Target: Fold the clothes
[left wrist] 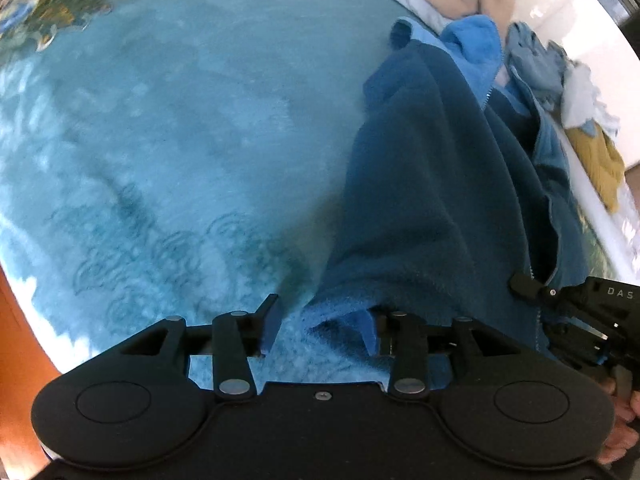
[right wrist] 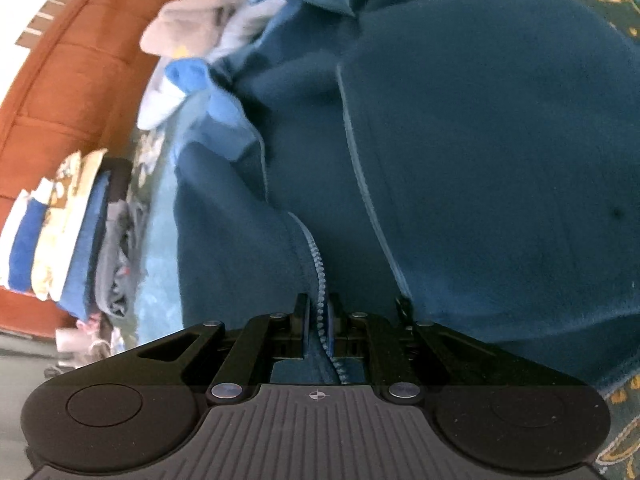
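Fleece jacket (left wrist: 440,184) lies on the bed (left wrist: 180,140), right of centre; loose clothes (left wrist: 560,80) behind it; folded stack (right wrist: 68,232) to its left

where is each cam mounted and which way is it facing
Left wrist view: sits on the left tool, looking forward and down along its open fingers at the teal blanket and dark blue fleece jacket; the right tool and fingers of a hand show at the right edge.
Right wrist view: sits on the right tool, looking along fingers shut on the jacket's zipper edge, folded stack at left.
Shared: the same jacket and blanket.
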